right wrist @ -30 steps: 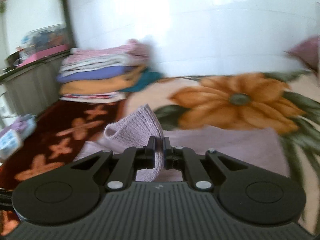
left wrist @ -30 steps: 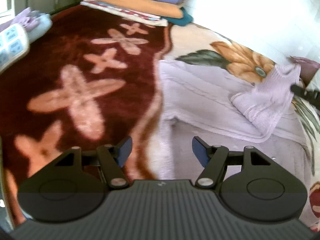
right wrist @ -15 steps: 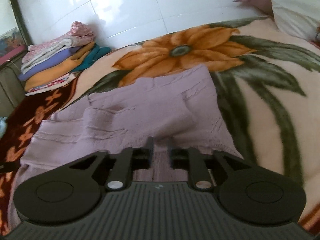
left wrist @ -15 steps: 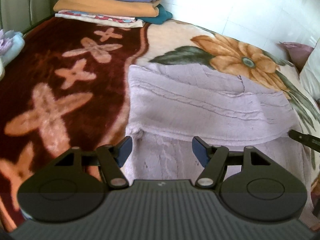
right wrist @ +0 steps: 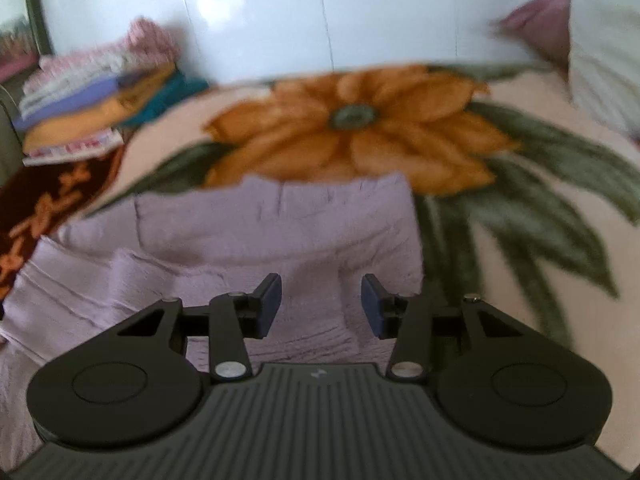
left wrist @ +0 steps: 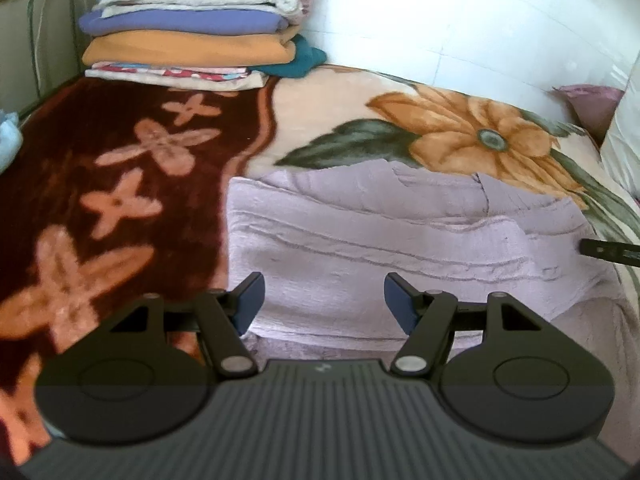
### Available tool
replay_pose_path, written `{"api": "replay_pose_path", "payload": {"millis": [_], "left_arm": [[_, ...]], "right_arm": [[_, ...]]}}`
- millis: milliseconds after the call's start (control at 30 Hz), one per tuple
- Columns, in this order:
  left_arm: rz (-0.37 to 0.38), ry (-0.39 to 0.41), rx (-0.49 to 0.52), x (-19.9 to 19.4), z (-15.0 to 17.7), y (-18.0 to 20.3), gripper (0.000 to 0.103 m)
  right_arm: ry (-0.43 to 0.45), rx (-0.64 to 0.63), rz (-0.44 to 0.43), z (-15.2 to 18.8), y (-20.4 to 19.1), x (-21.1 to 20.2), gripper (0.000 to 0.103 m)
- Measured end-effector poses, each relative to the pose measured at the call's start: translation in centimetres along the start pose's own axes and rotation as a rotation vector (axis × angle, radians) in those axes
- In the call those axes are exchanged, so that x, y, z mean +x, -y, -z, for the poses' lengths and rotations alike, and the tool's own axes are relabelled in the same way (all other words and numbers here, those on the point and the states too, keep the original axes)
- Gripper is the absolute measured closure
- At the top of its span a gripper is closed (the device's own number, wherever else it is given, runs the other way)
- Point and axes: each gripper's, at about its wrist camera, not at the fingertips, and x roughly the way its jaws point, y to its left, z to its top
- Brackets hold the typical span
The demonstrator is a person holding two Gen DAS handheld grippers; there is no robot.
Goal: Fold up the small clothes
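Observation:
A lilac knitted garment (left wrist: 380,232) lies spread on the flowered blanket, with folded layers stacked across it. My left gripper (left wrist: 324,304) hovers over the garment's near left part, open, nothing between its blue pads. In the right wrist view the same garment (right wrist: 280,236) fills the lower middle. My right gripper (right wrist: 321,306) hangs just above the cloth and its jaws are opening, with no cloth pinched between them. A tip of the right gripper's fingers (left wrist: 608,250) shows at the right edge of the left wrist view.
A stack of folded clothes (left wrist: 196,36) sits at the back left against the tiled wall (left wrist: 440,12). The dark red blanket with pink flowers (left wrist: 112,200) lies left of the garment. A white pillow (left wrist: 624,144) and a mauve cushion (left wrist: 588,98) lie at the far right.
My right gripper carried a lifted flap of the garment across, lowered it and let go. The flap now lies flat on the garment. My left gripper slid rightward over the cloth, still open.

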Motion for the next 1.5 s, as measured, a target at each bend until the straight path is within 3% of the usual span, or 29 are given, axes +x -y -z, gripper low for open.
{"api": "replay_pose_path", "payload": {"millis": [33,67,100,200,333,433,567,633,733,833,1033,1200,1367,1500], "left_arm": [[-0.001,0.007,0.006,0.2,0.1,0.2,0.035],[-0.004,0.020,0.016,0.2,0.2,0.3,0.035],[-0.011,0.042,0.032,0.3,0.3,0.5,0.035],[-0.024,0.102,0.076,0.6,0.3,1.0,0.035],[-0.044,0.131,0.057,2.2,-0.3,1.0,0.035],[-0.083,0.122,0.048,4.2,-0.5,0.9,0.035],[-0.176,0.077,0.061,6.7,0.0,0.6,0.035],[-0.183,0.070,0.046,7.1,0.2,0.1,0.033],[-0.170,0.061,0.028,7.1,0.0,-0.4,0.033],[-0.165,0.055,0.049,6.1,-0.3,-0.3,0.035],[-0.104,0.064,0.098,1.5,-0.2,0.1,0.035],[-0.065,0.057,0.149,-2.8,0.3,1.2,0.032],[-0.034,0.018,0.154,-6.0,2.0,1.6,0.030],[-0.005,-0.021,0.181,-7.9,4.2,2.1,0.030]], "right_arm": [[-0.001,-0.010,-0.019,0.2,-0.3,0.3,0.061],[-0.014,-0.027,-0.075,-0.1,-0.4,0.3,0.089],[-0.013,-0.031,-0.122,-0.6,-0.5,0.1,0.092],[0.098,-0.048,-0.161,-2.9,-0.7,-2.5,0.093],[0.203,0.004,-0.106,-5.2,0.2,-4.9,0.093],[0.152,-0.028,-0.002,-4.9,0.3,-3.4,0.093],[0.029,-0.020,0.079,-2.4,1.3,0.5,0.093],[0.004,-0.018,0.107,-1.1,1.5,2.2,0.092],[0.045,0.002,0.098,-0.4,1.7,2.0,0.091],[0.062,0.043,0.074,-0.6,1.8,0.4,0.076],[0.117,0.012,-0.030,-0.2,1.0,-6.5,0.056],[0.112,-0.041,-0.135,1.6,-1.0,-12.3,0.043],[0.062,-0.072,-0.234,4.5,-2.8,-16.8,0.040],[0.009,-0.140,-0.250,7.0,-3.9,-19.1,0.039]]}}
